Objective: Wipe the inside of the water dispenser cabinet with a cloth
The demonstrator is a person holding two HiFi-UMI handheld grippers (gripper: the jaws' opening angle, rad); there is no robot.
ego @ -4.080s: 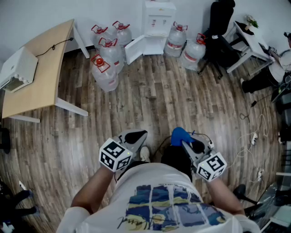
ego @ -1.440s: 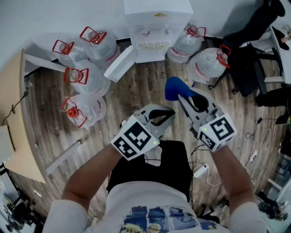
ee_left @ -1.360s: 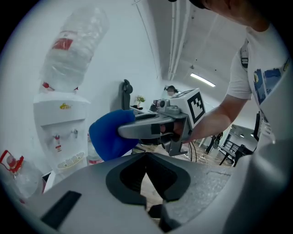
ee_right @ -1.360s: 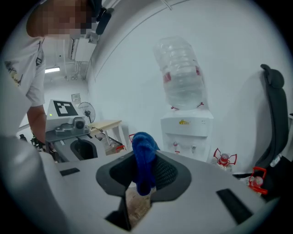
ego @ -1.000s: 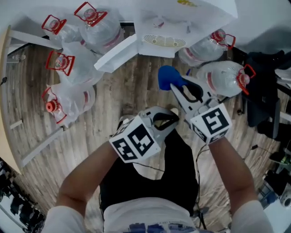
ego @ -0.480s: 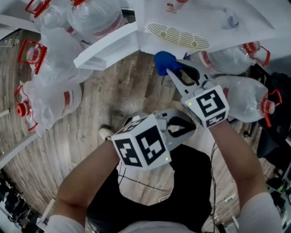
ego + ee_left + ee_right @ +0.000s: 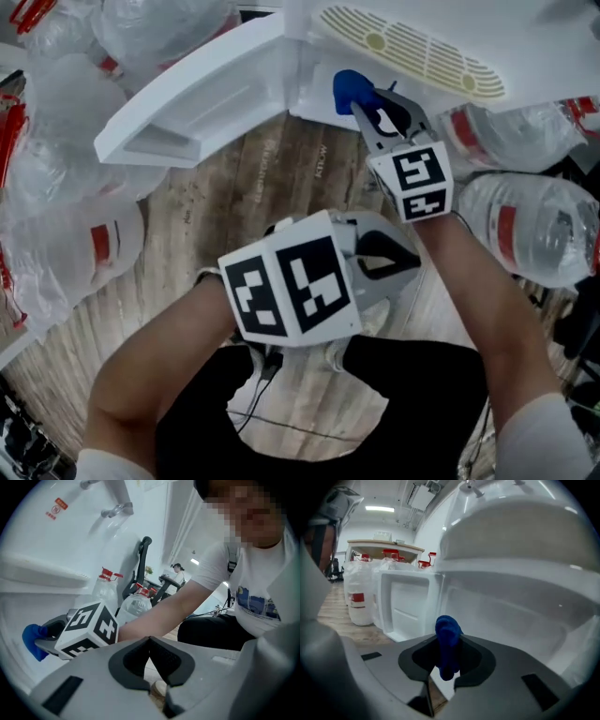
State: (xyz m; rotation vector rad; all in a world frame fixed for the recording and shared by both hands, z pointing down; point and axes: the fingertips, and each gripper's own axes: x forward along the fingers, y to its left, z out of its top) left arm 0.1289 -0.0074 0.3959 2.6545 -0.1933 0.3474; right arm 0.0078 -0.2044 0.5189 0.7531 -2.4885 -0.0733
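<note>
The white water dispenser [image 7: 441, 56] stands right in front of me, its cabinet door [image 7: 202, 98] swung open to the left. My right gripper [image 7: 361, 101] is shut on a bunched blue cloth [image 7: 349, 89] [image 7: 448, 646] and sits at the mouth of the white cabinet interior [image 7: 506, 611]. From the left gripper view the same cloth [image 7: 32, 641] shows at the far left. Lower down, over the floor, my left gripper [image 7: 412, 264] [image 7: 151, 641] is shut with nothing in it, pointing right behind the right forearm.
Several large water bottles with red caps [image 7: 70, 178] crowd the floor left of the door, and two more [image 7: 534, 225] lie at the right. Wooden floor [image 7: 253, 197] shows below the cabinet. The dispenser's drip grille [image 7: 412, 47] overhangs the right gripper.
I have come up close to the dispenser. The right gripper with the cloth has moved forward to the cabinet opening; the left gripper has stayed low and shut.
</note>
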